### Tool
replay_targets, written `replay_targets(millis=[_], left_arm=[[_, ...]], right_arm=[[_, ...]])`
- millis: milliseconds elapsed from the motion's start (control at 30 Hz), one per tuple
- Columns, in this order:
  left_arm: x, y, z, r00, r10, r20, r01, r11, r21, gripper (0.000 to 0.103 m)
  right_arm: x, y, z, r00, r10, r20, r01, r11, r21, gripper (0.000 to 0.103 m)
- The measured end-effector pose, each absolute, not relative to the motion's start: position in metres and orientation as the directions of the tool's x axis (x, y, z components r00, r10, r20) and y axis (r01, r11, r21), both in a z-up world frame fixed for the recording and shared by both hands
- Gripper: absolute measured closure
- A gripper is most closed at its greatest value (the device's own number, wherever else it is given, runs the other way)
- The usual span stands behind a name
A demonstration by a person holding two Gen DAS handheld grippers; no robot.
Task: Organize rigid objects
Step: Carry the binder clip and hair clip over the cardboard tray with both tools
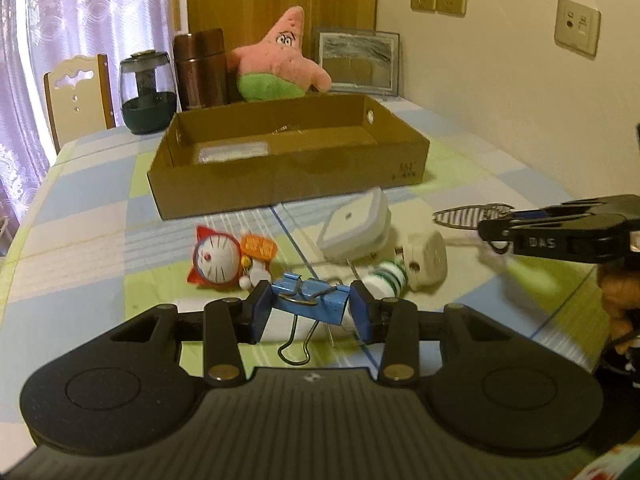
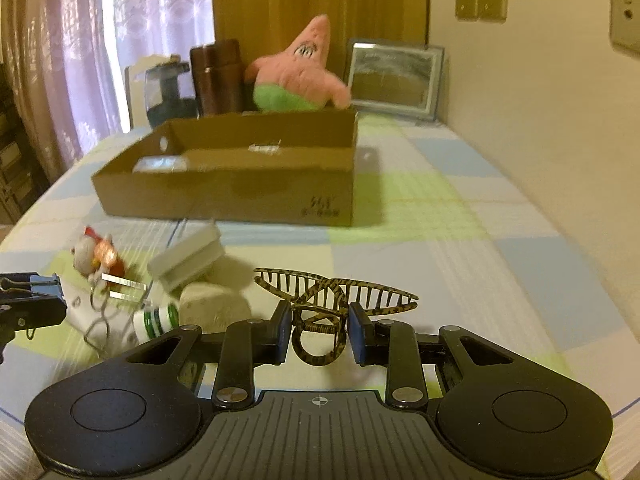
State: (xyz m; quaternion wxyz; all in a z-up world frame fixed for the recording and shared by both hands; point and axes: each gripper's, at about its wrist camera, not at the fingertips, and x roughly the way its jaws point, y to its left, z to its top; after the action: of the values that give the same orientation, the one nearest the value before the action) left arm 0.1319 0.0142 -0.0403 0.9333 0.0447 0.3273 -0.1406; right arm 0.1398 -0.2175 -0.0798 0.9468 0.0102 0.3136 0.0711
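Left wrist view shows the left hand-held gripper [image 1: 311, 312] clamped on a blue binder clip [image 1: 310, 300], its pads pressing the clip's two ends while the wire handles dangle below. Right wrist view shows the right hand-held gripper [image 2: 319, 332] closed on a tortoiseshell hair claw [image 2: 334, 294], gripping it at the hinge and spring with the toothed arms fanning out ahead.

Both things appear lifted just clear of the desk [image 2: 460, 240], near its front edge. The cardboard box [image 1: 288, 160], most likely where they belong, sits toward the middle of the desk, well apart from both.

Risks, as I judge them: the hair claw is held on a narrow, rounded part, so it could pivot or slip out on the way to the box, and squeezing its levers could spring the arms open. The binder clip is gripped across smooth painted metal and may twist; its loose handles could snag the clutter just ahead: a Doraemon toy [image 1: 218, 258], a white box [image 1: 354, 228], a green-striped bottle [image 1: 386, 280]. The two grippers are near each other and could collide if both head for the box at once.

Both point forward and moderately downward toward the box, the right coming in from the desk's right side.
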Motion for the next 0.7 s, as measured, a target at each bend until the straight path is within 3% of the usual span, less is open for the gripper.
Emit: replay_targets(millis=[700], left_arm=[[0.247,0.006,0.003,0.822,-0.181,-0.539,0.213,0.977,-0.003,0.066]], right_arm=[[0.223,-0.214,-0.02,0.85,0.255,-0.461,-0.255,0.965,0.064,0.077]])
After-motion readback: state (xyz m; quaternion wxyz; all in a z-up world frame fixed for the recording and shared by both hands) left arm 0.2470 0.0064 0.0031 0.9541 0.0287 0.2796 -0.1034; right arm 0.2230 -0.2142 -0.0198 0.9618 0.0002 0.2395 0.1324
